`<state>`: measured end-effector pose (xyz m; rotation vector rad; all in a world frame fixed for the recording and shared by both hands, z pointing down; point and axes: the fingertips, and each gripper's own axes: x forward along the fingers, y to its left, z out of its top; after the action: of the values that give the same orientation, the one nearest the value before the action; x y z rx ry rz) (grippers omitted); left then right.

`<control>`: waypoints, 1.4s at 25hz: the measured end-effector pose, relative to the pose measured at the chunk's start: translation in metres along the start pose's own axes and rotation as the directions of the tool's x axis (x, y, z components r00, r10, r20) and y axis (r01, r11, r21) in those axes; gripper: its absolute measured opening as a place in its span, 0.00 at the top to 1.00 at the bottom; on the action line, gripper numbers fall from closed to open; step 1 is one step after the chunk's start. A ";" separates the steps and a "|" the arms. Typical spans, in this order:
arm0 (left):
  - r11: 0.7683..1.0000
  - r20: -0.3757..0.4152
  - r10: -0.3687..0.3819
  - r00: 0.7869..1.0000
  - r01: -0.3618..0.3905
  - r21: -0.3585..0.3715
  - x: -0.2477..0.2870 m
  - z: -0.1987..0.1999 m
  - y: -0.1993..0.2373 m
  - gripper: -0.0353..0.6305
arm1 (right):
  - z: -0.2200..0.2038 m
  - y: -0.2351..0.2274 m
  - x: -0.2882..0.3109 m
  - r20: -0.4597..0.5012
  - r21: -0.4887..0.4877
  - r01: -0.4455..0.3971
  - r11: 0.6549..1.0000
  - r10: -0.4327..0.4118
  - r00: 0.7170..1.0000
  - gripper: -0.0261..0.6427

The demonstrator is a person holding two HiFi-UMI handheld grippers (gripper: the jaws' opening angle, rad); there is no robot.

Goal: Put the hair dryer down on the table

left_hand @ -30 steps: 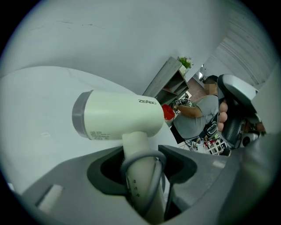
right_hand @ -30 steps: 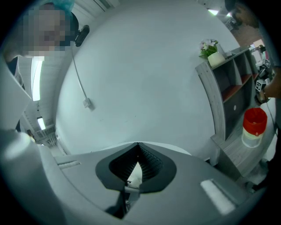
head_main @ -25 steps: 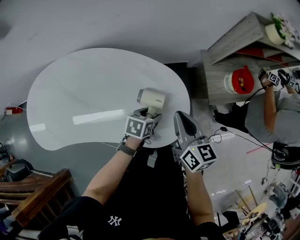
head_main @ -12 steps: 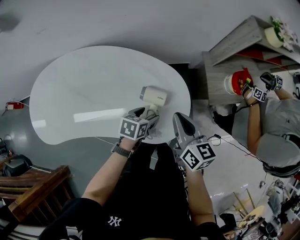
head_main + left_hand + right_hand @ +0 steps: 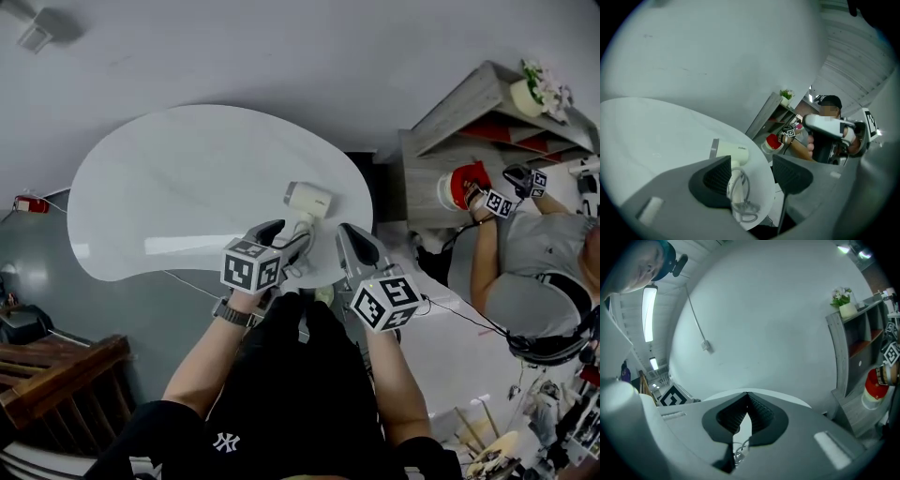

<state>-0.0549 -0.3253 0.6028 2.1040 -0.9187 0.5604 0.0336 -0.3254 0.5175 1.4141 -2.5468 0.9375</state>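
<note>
Lying on table (image 5: 169, 187), hair dryer (image 5: 307, 199) seems released: left gripper (image 5: 751, 165) spread wide (right gripper (image 5: 746, 400) pinched closed, empty); lift away clear of cord (image 5: 743, 212).

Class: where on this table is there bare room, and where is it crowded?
Free: the table's left lobe and far side, left of the hair dryer. Crowded: the near right edge, with its coiled cord, left gripper and right gripper.

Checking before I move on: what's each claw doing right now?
Left claw: open, empty; hair dryer lies on the table.
Right claw: shut, holding nothing.
</note>
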 end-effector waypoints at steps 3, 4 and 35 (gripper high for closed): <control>1.000 0.062 -0.003 0.998 0.004 -0.011 -0.020 0.014 -0.010 0.56 | 0.009 0.008 -0.005 -0.002 -0.021 0.000 1.000 0.000 1.000 0.92; 1.000 0.084 -0.005 0.996 0.006 -0.013 -0.027 0.019 -0.014 0.57 | 0.013 0.011 -0.007 -0.002 -0.027 -0.001 1.000 0.001 1.000 0.92; 0.983 0.637 -0.043 0.770 -0.080 0.164 -0.218 0.171 -0.147 0.95 | 0.171 0.125 -0.067 0.214 -0.300 -0.128 0.945 0.197 0.957 0.93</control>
<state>-0.0687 -0.2995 0.2906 2.5098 -1.2989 -0.1067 0.0098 -0.3207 0.2969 1.3185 -2.8679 0.4080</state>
